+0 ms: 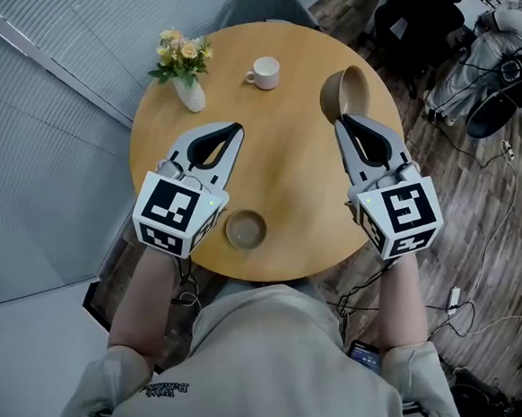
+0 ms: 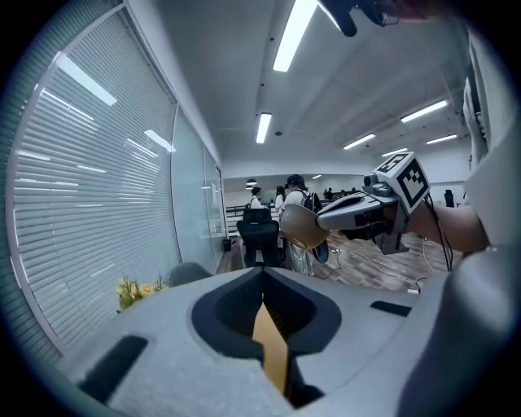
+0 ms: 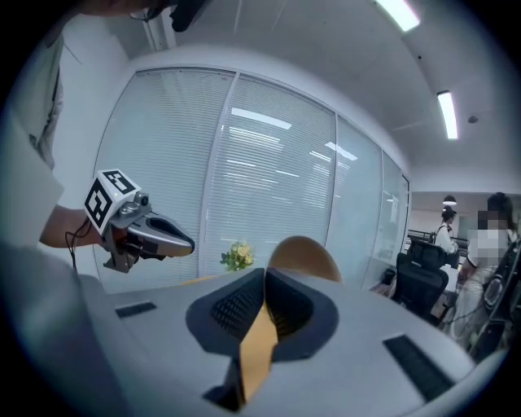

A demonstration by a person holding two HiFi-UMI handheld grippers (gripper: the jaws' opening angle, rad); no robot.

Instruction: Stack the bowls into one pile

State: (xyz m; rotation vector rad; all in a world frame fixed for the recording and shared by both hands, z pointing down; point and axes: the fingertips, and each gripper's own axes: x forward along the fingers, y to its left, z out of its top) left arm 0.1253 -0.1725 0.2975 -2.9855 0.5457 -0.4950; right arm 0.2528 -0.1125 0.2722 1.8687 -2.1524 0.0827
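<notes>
Rt gripper (image 1: 342,120) is clamped on thin rim of smooth tan bowl (image 1: 349,90), tipped on edge over round wooden table (image 1: 292,161), far-right side. Lt gripper (image 1: 237,131) is pinched shut, empty. 2nd small bowl (image 1: 246,230) is set at table's near edge.

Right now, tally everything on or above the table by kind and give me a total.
Bowls: 2, one bowl resting on the table, one tilted bowl gripped by the right claw.
Cups: 1, white cup.
Flower vases: 1, flower vase.
Total: 4.
</notes>
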